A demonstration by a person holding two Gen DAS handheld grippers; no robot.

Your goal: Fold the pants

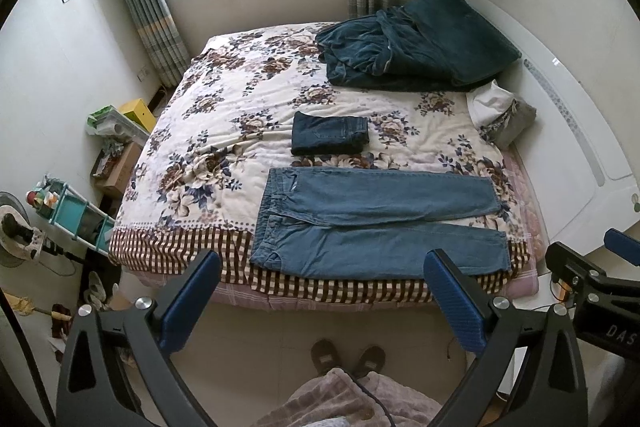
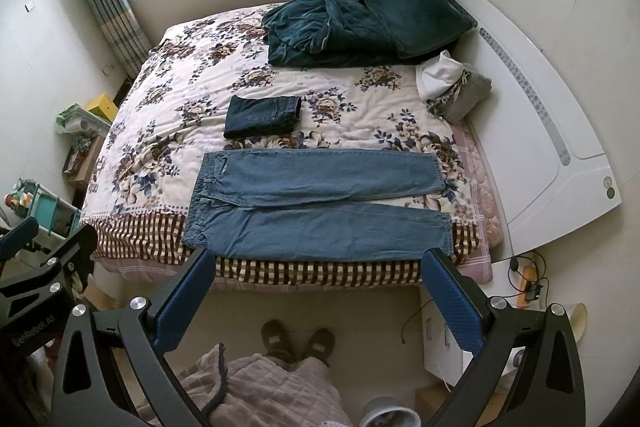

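Observation:
Light blue jeans (image 1: 376, 223) lie flat and spread out along the near edge of the bed, waistband to the left and both legs stretched to the right; they also show in the right wrist view (image 2: 320, 207). My left gripper (image 1: 322, 267) is open and empty, held in the air in front of the bed's edge, above the floor. My right gripper (image 2: 318, 265) is open and empty too, at about the same height, to the right of the left one. Neither touches the jeans.
A folded dark pair of jeans (image 1: 330, 135) lies behind the light ones. A dark teal blanket (image 1: 416, 43) and a white-grey cloth pile (image 1: 500, 111) sit at the headboard end. The floral bedspread (image 1: 224, 115) covers the bed. Boxes and a shelf (image 1: 80, 215) stand on the left. My feet (image 1: 348, 355) are on the floor.

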